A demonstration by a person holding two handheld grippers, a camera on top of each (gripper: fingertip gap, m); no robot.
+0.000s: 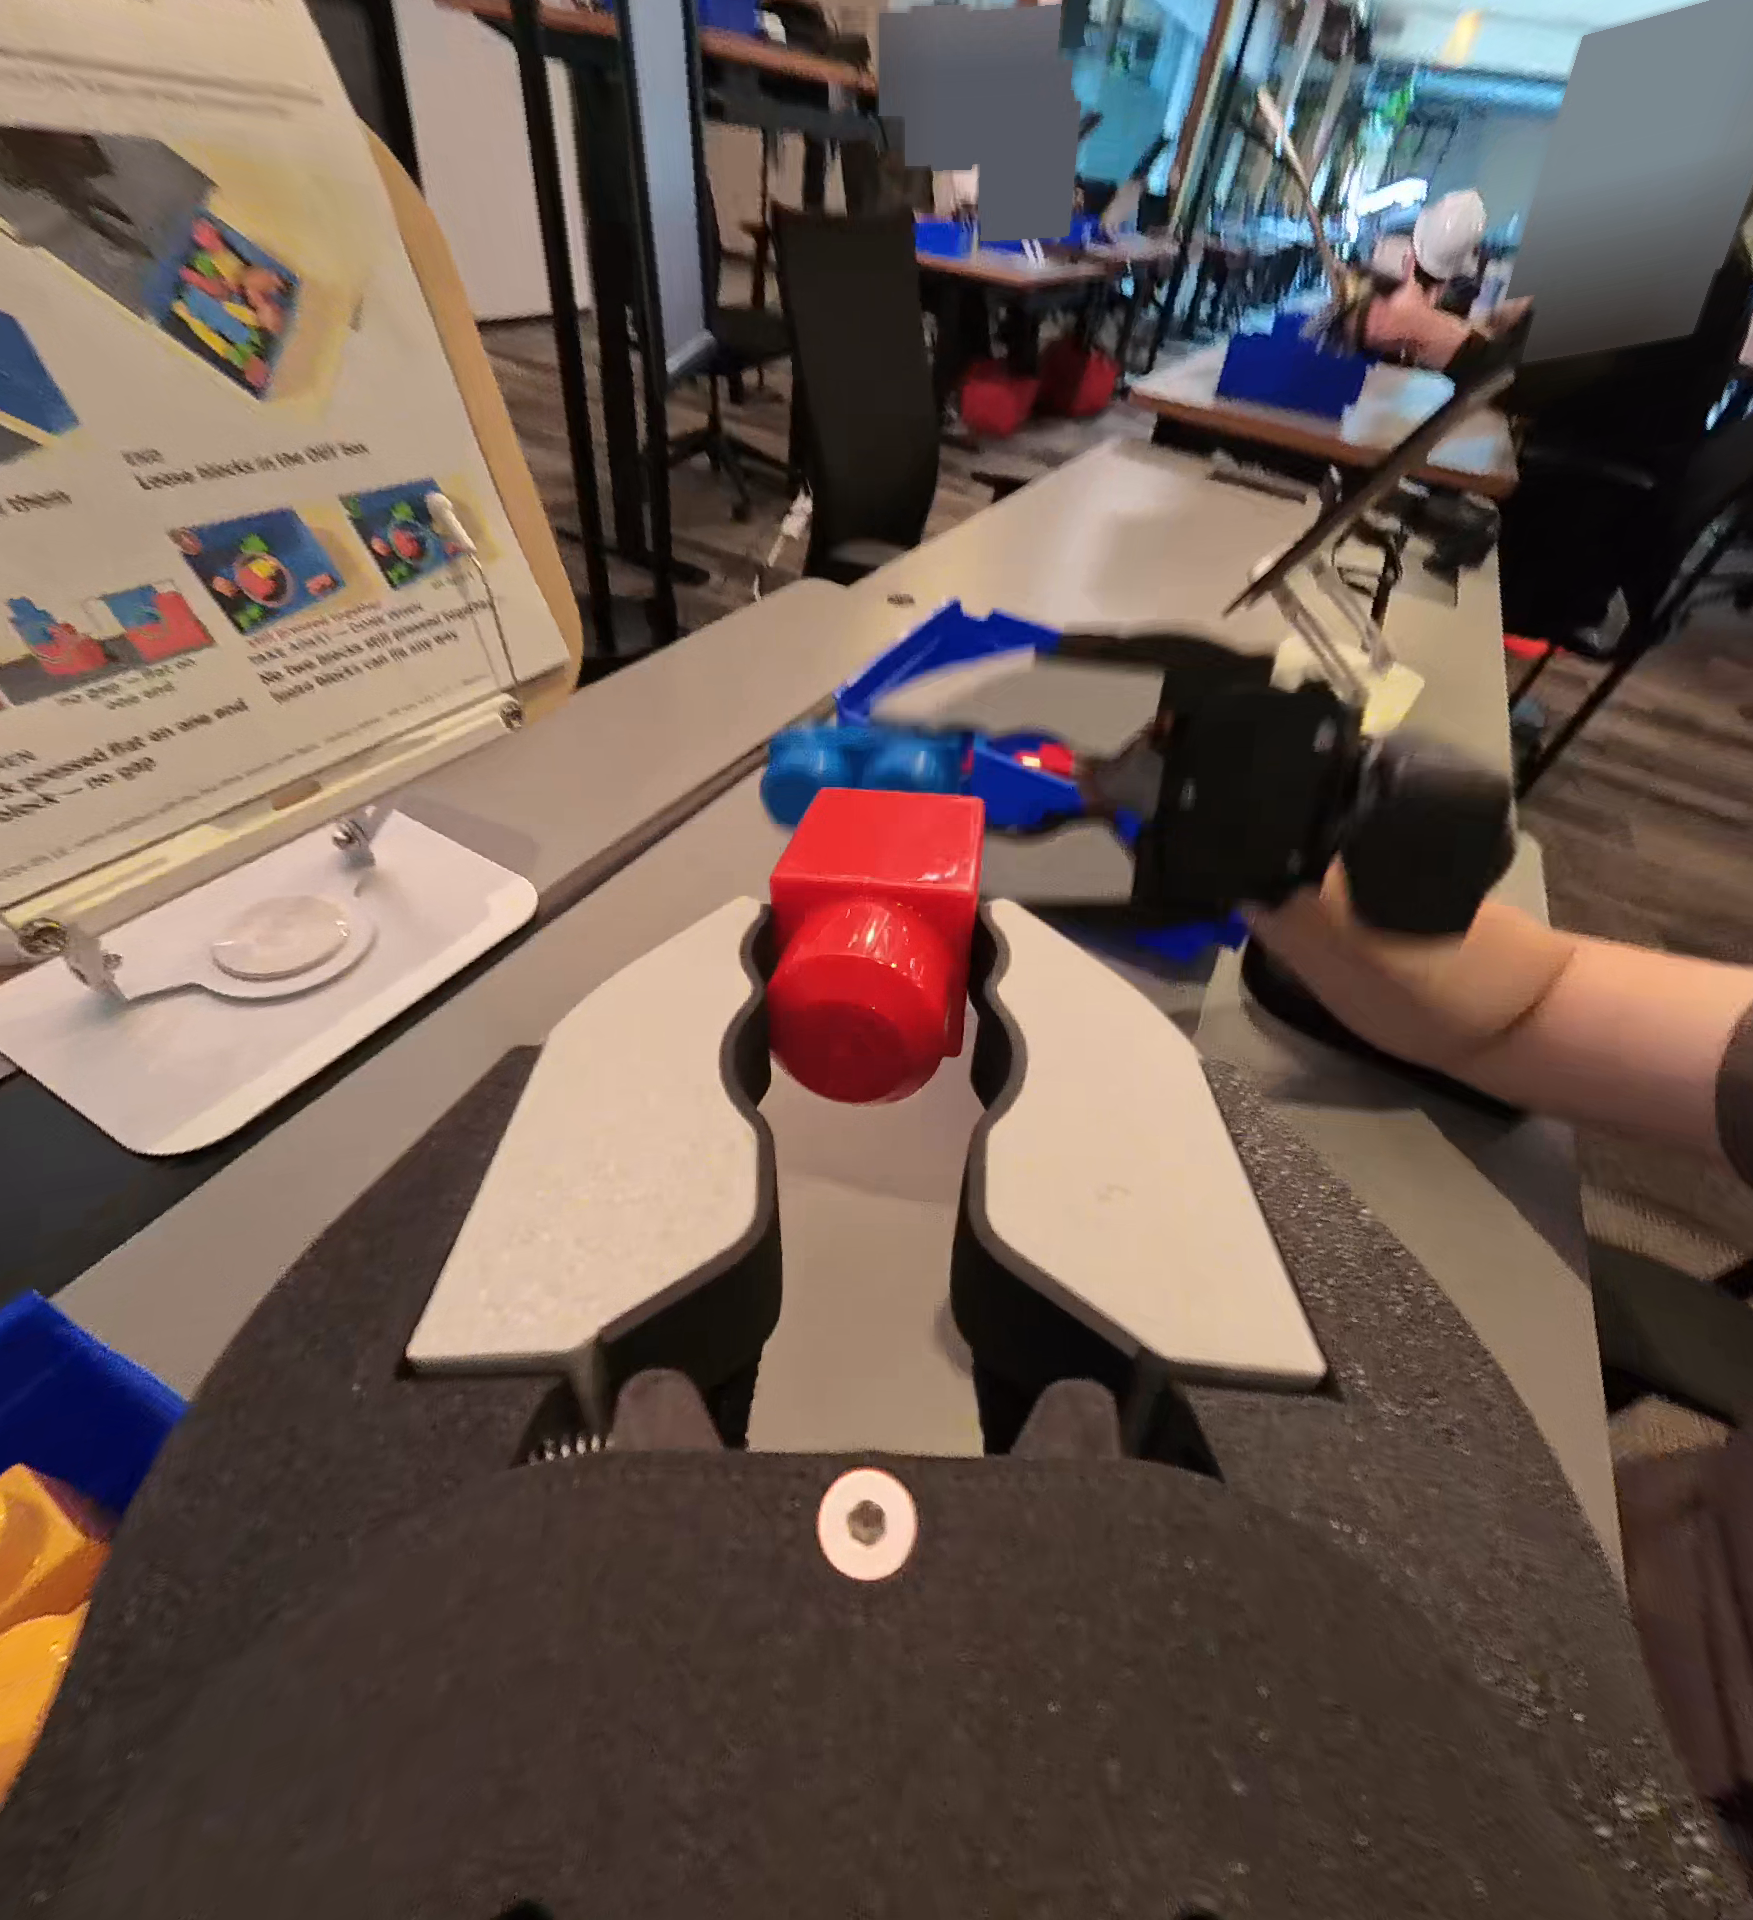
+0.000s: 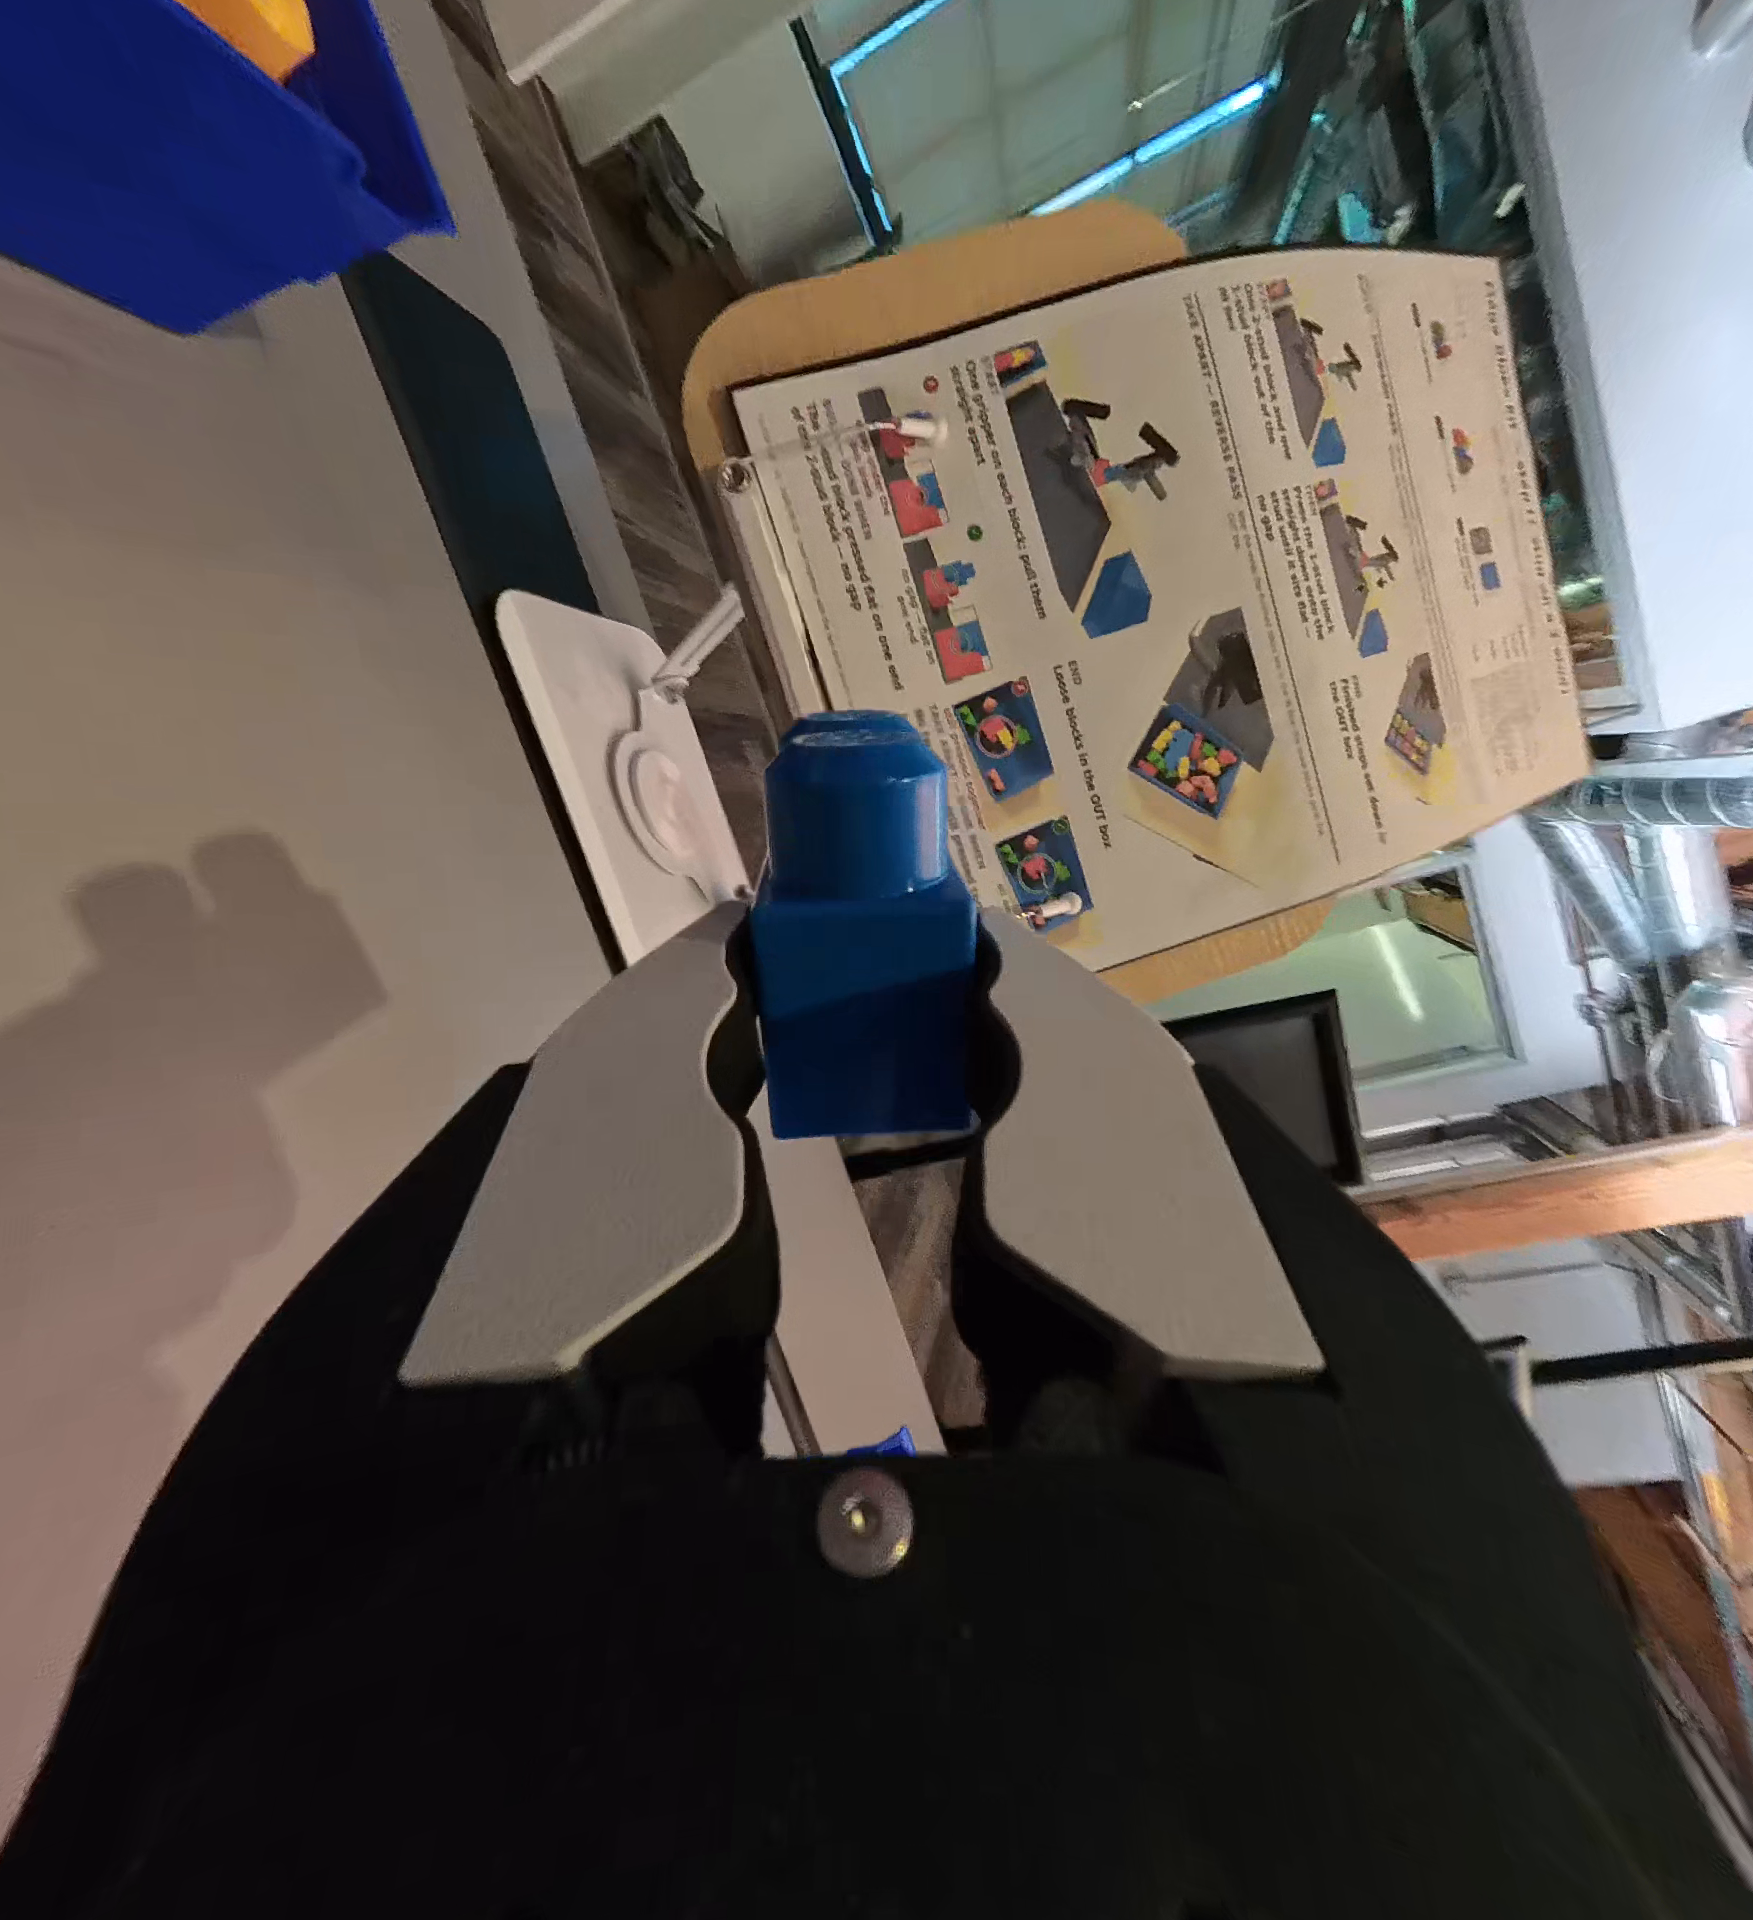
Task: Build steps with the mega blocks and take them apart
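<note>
Now each gripper holds a block above the desk (image 1: 1111,520): the left gripper (image 1: 872,971) clamps a red block (image 1: 877,935), the right gripper (image 2: 861,1023) a blue block (image 2: 856,977). Likely they are apart and bound for a bin (image 1: 903,665). Next, carry and release. An instruction sheet (image 1: 176,416) stands left; another bin (image 1: 10,1392) lies near.
</note>
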